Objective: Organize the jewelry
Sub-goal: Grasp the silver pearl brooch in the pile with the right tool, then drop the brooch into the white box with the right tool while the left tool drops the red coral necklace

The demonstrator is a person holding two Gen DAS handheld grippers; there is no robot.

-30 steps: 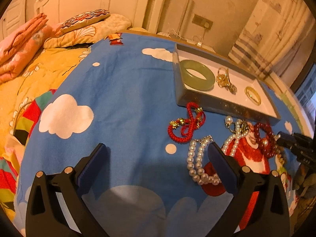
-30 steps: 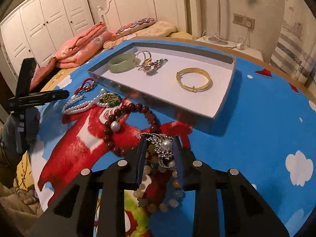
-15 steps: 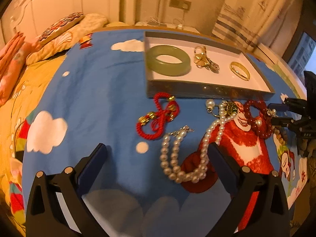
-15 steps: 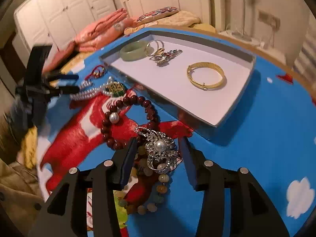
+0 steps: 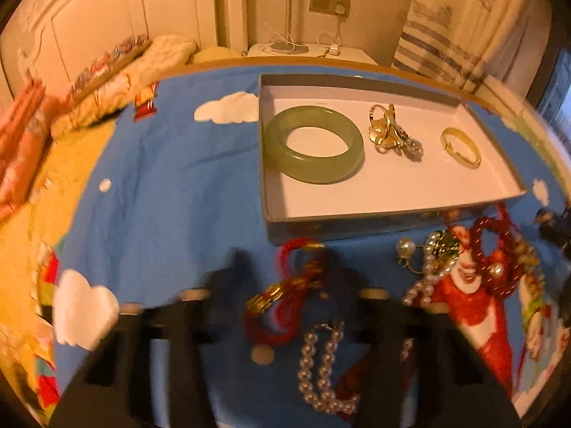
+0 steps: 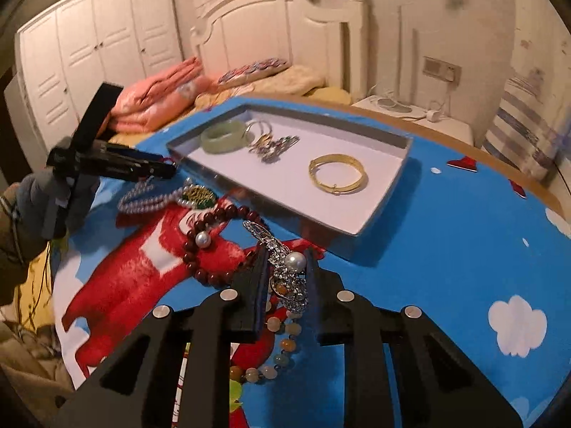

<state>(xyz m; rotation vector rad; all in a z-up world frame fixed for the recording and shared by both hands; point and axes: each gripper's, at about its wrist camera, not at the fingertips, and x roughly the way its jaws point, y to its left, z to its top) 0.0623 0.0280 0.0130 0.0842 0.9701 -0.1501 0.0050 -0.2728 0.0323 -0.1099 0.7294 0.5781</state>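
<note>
your right gripper [image 6: 285, 278] pinches the light, snag-prone brooch [image 6: 288, 267] by its edges; left gripper [image 5: 285, 285] jaws straddle the limp red cord bracelet [image 5: 285, 299], still spread.

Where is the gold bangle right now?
The gold bangle lies flat in the white tray, toward its right end, apart from the green bangle and the ring cluster.

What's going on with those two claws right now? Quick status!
Left gripper straddling red cord bracelet, jaws blurred. Right gripper shut on silver pearl brooch. Tray directly ahead, holds three pieces. Nothing blocking.
</note>
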